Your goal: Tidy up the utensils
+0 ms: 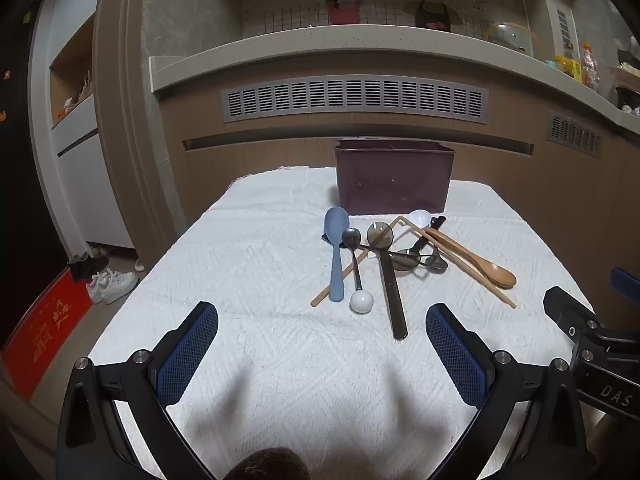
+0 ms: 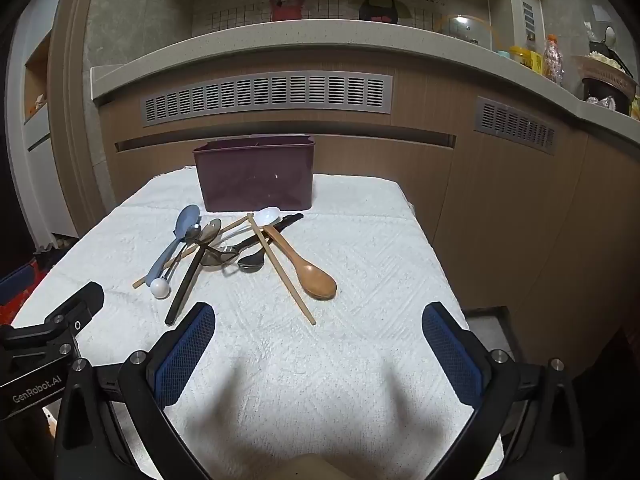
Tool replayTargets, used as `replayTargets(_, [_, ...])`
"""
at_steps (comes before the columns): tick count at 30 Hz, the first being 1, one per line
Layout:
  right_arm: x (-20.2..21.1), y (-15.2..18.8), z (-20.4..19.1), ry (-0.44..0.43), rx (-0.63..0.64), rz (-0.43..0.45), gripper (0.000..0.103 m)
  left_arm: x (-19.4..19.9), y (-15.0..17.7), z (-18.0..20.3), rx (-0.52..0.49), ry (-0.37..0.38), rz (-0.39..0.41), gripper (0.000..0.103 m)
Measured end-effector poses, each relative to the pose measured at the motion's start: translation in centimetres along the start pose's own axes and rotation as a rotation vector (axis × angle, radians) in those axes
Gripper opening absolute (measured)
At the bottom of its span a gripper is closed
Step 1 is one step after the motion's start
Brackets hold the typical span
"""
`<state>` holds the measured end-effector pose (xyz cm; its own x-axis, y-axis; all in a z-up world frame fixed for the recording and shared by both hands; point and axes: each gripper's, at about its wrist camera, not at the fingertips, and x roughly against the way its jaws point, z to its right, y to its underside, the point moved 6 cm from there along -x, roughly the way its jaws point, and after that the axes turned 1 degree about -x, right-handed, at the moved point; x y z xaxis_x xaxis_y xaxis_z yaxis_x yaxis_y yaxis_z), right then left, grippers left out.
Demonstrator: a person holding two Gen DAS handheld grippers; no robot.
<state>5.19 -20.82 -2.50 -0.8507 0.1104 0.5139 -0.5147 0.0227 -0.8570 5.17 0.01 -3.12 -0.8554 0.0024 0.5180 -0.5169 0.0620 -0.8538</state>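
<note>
Both grippers wide open — left gripper [image 1: 322,320], right gripper [image 2: 319,318] — utensil pile [image 1: 384,256] untouched.

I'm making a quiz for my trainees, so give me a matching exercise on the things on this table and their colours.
Things:
1. container
2. rice paddle
3. spoon farthest right in the pile
4. ball on the metal spoon's handle

Colours:
A. white
B. brown wood
C. dark purple
D. grey-blue

Pairs: 1-C, 2-D, 3-B, 4-A
</note>
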Motion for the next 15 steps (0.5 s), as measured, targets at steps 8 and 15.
replayTargets(8, [0.26, -0.14, 0.08, -0.001, -0.003, -0.005, 0.103, -0.26, 0.07, -0.14, -0.001, -0.008, 0.007, 0.103])
replayTargets(15, [0.08, -0.19, 0.19, -0.003, -0.004, -0.011, 0.103, -0.23, 0.17, -0.13, 0.002, -0.011, 0.011, 0.103])
